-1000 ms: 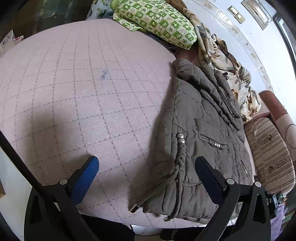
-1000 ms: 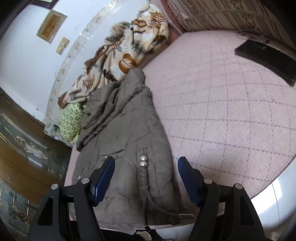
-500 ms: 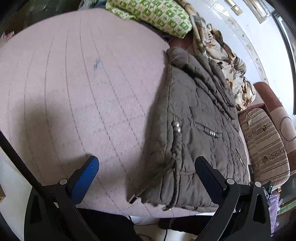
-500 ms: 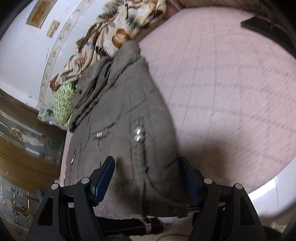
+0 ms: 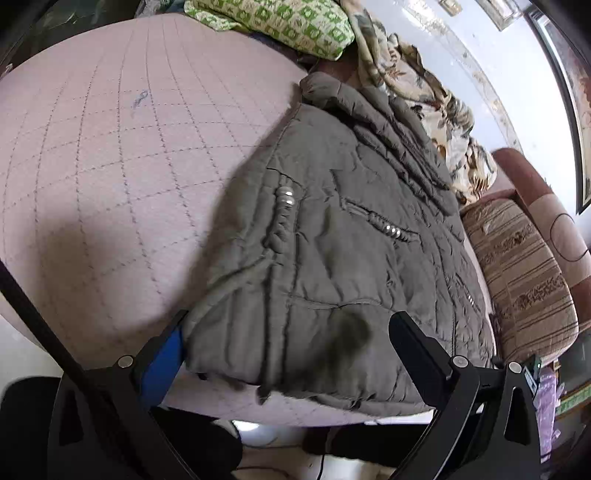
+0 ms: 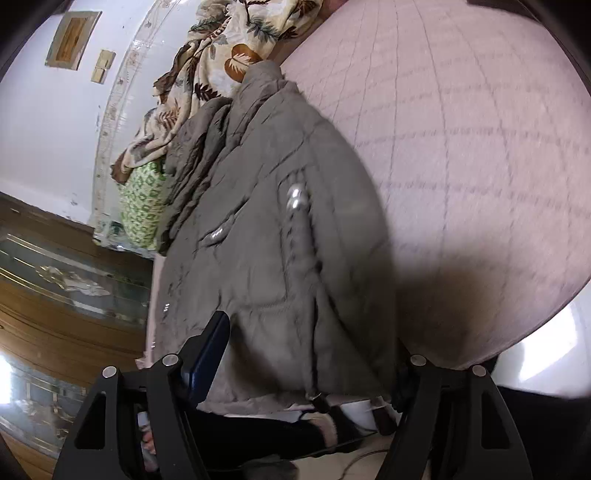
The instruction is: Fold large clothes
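Observation:
A grey-brown quilted jacket [image 5: 332,236] lies flat on the pink quilted bed [image 5: 110,147], collar far, hem at the near edge. My left gripper [image 5: 291,332] stands open over the hem's left corner, its blue pad [image 5: 166,354] right at the jacket's side edge. In the right wrist view the same jacket [image 6: 266,229] fills the middle. My right gripper [image 6: 306,347] is open with the hem lying between its fingers. Its left fingertip [image 6: 212,339] rests over the cloth and the right one is partly hidden behind the hem's corner.
A green patterned pillow [image 5: 280,22] and a floral blanket [image 5: 436,107] lie at the head of the bed. A striped cushion [image 5: 521,273] sits beside the jacket. A wooden glass-front cabinet [image 6: 55,280] stands to the side. A person's dark-clothed leg [image 6: 258,432] shows below the bed edge.
Both grippers have come closer to the jacket and lower. The hem now lies between the fingers in each view, where before the left gripper was mostly over bare bedcover.

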The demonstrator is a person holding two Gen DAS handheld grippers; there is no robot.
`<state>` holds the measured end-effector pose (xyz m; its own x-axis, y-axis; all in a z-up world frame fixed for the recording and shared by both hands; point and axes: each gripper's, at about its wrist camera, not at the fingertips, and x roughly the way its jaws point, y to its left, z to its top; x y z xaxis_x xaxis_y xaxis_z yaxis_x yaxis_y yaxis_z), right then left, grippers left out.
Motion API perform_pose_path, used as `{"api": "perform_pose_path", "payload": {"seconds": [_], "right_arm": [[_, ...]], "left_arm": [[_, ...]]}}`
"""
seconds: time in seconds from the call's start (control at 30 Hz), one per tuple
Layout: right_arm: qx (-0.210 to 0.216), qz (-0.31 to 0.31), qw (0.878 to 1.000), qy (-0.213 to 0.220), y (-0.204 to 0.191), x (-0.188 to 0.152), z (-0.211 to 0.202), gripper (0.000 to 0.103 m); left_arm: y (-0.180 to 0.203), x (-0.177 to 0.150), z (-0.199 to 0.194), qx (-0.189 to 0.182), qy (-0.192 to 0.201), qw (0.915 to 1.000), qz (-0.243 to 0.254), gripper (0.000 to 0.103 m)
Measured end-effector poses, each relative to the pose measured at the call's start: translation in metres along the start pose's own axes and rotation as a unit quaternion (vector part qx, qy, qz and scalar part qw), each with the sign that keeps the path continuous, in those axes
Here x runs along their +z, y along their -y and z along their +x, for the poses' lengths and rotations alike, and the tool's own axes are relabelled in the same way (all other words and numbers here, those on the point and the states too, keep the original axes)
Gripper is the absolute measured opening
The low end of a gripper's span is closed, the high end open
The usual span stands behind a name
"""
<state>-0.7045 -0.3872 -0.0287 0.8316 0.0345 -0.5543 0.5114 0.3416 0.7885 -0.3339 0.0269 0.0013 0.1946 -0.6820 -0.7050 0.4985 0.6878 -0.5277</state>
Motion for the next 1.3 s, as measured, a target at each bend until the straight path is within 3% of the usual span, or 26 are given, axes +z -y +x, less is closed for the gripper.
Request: {"api": "perform_pose_path", "payload": {"seconds": [0.17,0.2,0.27,0.33,0.4,0.67,0.7,0.73,0.77,0.83,0.9,1.13,1.3], "right_arm": [[-0.005,-0.009,1.0,0.019,-0.006,-0.009,0.001,0.069],[-0.002,-0.003,1.0,0.021,-0.004,-0.008,0.001,0.062],[0.007,0.003,0.999,0.032,-0.002,-0.006,-0.001,0.053],[0.01,-0.002,0.999,0.039,-0.005,-0.005,-0.002,0.051],[0.006,-0.008,0.999,0.041,-0.007,-0.004,-0.001,0.051],[-0.017,-0.009,0.999,0.044,-0.007,-0.003,0.009,0.052],[-0.018,-0.013,0.999,0.043,-0.008,-0.002,0.009,0.044],[-0.017,-0.018,0.999,0.043,-0.009,-0.002,0.008,0.037],[-0.015,-0.024,0.999,0.042,-0.01,-0.003,0.007,0.029],[-0.015,-0.041,0.998,0.05,-0.016,-0.005,0.005,0.024],[-0.015,-0.067,0.996,0.064,-0.025,-0.007,0.0,0.021],[-0.034,-0.053,0.996,0.058,-0.021,-0.005,0.011,0.022],[-0.022,-0.024,0.998,0.057,-0.01,-0.004,0.014,0.024]], "left_arm": [[0.005,-0.003,0.0,-0.018,0.013,0.9997,-0.005,0.101],[0.004,-0.004,0.0,-0.024,0.018,0.9995,-0.009,0.099],[0.006,-0.007,-0.001,-0.028,0.025,0.9992,-0.011,0.093],[0.009,-0.01,-0.001,-0.033,0.032,0.9989,-0.011,0.083],[0.01,-0.012,-0.001,-0.042,0.033,0.9985,-0.012,0.08],[0.019,-0.014,0.006,-0.005,0.05,0.9987,0.01,0.081],[0.022,-0.014,0.007,0.004,0.053,0.9983,0.021,0.081],[0.024,-0.015,0.007,0.01,0.057,0.998,0.026,0.078],[0.025,-0.015,0.006,0.013,0.061,0.9977,0.028,0.068],[0.021,-0.013,0.003,0.005,0.064,0.9977,0.022,0.048],[0.019,-0.013,0.003,0.006,0.064,0.9978,0.017,0.043],[0.022,-0.013,0.009,0.028,0.061,0.9974,0.027,0.046],[0.033,-0.016,0.016,0.055,0.067,0.9949,0.051,0.056]]}}
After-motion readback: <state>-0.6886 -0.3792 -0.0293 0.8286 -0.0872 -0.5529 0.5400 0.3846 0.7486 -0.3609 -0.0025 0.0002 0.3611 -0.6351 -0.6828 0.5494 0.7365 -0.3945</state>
